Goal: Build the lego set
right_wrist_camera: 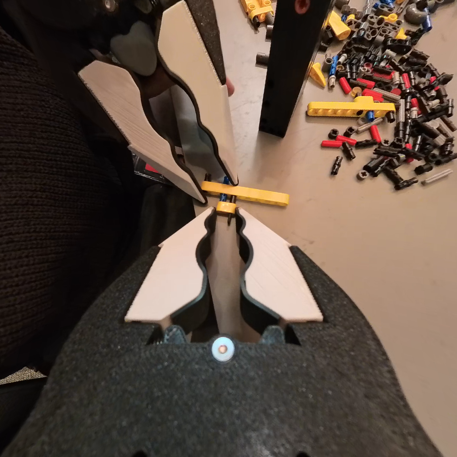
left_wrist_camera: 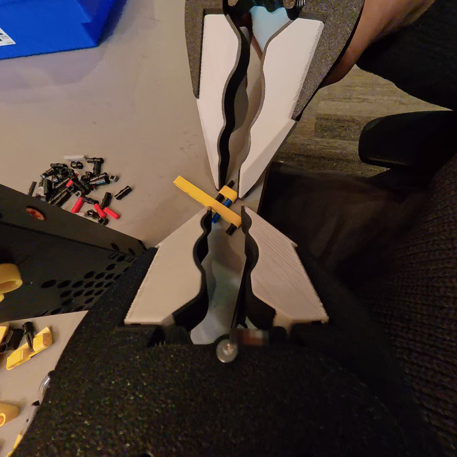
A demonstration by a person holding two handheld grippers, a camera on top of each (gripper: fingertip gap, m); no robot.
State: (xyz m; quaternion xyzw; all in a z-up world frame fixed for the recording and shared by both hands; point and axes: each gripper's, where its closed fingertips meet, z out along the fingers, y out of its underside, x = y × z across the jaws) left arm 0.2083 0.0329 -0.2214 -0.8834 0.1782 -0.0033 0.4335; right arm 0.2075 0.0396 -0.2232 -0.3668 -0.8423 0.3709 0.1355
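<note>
A long yellow beam (left_wrist_camera: pixel 190 189) with a blue pin (left_wrist_camera: pixel 215 217) and a black pin (left_wrist_camera: pixel 231 228) through it is held above the grey tabletop. My left gripper (left_wrist_camera: pixel 225 210) is shut on the beam's near end. My right gripper (left_wrist_camera: pixel 229 192) comes in from the top and is shut on a small yellow connector (left_wrist_camera: pixel 227 191) that sits on the two pins. In the right wrist view, my right gripper (right_wrist_camera: pixel 225 209) pinches the connector (right_wrist_camera: pixel 224 207). There my left gripper (right_wrist_camera: pixel 219 192) clamps the beam (right_wrist_camera: pixel 259 195) from the upper left. The blue pin (right_wrist_camera: pixel 223 196) joins the two.
A pile of black and red pins (left_wrist_camera: pixel 74 188) (right_wrist_camera: pixel 395 123) lies on the table, with another yellow beam (right_wrist_camera: pixel 346 108). A black perforated block (left_wrist_camera: pixel 61 259) (right_wrist_camera: pixel 289 61) stands nearby. A blue bin (left_wrist_camera: pixel 44 24) is far left. Dark knitted sleeves (left_wrist_camera: pixel 408 272) (right_wrist_camera: pixel 37 173) flank the grippers. Left and right tips are no more than a few centimetres apart.
</note>
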